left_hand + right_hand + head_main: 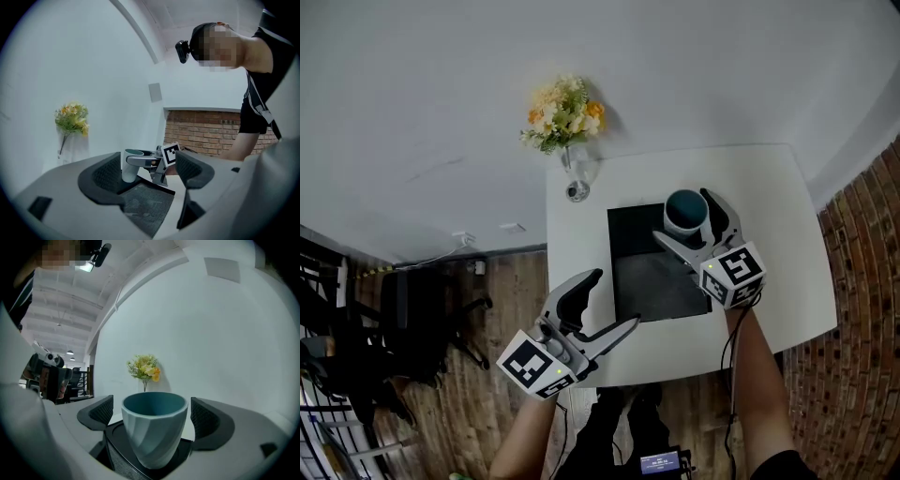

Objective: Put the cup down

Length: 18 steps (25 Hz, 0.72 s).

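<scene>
Standing upright on one dark mat [652,272] atop one white table [769,234], one blue cup [685,210] sits untouched between the right gripper's [685,218] wide-spread jaws; the left gripper [614,300] gapes empty beside one flower vase [576,173].

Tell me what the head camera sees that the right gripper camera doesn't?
Only the head view: the brick wall, the wooden floor and the right gripper's marker cube. Only the right gripper view: ceiling lights and the gaps between the cup and both pads. Both: the blue cup upright on the dark mat, between the open jaws, and the flowers.
</scene>
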{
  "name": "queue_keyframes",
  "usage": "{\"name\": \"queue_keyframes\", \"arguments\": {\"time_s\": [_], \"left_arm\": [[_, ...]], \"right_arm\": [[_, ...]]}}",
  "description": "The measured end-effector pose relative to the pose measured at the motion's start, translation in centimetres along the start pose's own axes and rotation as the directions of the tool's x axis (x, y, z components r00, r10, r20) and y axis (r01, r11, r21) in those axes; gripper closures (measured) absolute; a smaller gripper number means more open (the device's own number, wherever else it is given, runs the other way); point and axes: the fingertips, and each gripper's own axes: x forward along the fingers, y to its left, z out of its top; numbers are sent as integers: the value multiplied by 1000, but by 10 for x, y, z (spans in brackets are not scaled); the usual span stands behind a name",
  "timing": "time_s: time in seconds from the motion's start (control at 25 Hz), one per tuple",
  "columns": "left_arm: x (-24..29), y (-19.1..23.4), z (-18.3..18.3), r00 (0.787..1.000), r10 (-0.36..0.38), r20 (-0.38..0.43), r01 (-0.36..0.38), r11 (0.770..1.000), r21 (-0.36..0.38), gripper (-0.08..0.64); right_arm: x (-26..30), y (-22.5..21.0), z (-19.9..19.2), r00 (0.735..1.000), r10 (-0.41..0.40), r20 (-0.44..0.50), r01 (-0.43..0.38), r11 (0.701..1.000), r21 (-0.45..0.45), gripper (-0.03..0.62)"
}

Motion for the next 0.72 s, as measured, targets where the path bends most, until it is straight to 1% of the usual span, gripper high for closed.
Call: {"name": "queue_keyframes", "arguments": {"time_s": [0.44, 0.72], "left_arm": [[-6, -4, 8, 1000, 21, -5, -21, 1000, 19, 206], [-14, -16, 25, 1000, 14, -4, -13, 999, 46, 206]], "right_arm": [[-27, 0, 18, 999, -40, 27, 39, 999, 32, 92], [-58, 11, 36, 996, -70, 54, 65, 994, 90, 92]]}}
